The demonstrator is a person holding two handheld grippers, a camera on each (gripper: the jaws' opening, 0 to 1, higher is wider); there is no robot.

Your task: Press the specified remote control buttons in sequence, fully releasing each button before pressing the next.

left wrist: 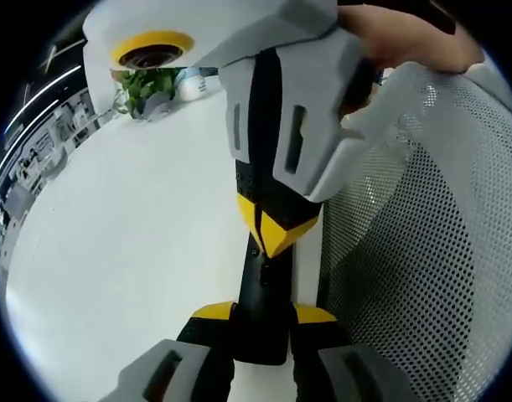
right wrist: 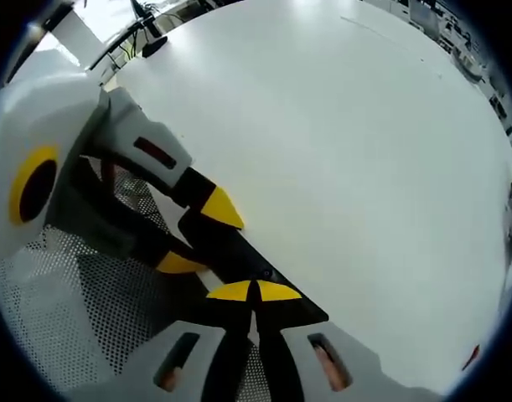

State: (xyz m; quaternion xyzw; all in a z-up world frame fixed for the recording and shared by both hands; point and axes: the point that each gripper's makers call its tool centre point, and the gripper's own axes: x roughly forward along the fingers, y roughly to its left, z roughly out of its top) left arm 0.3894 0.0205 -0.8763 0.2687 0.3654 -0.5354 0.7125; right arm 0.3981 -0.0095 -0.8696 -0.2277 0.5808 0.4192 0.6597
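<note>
1. The black remote control (left wrist: 262,293) lies on the white table (left wrist: 130,218), just beside the mesh chair back (left wrist: 423,251).
2. The left gripper (left wrist: 264,314) pinches its near end; a loose pinch could let it pivot.
3. The right gripper (left wrist: 275,234), tips pressed together, touches its top; sliding could hit the wrong button.
</note>
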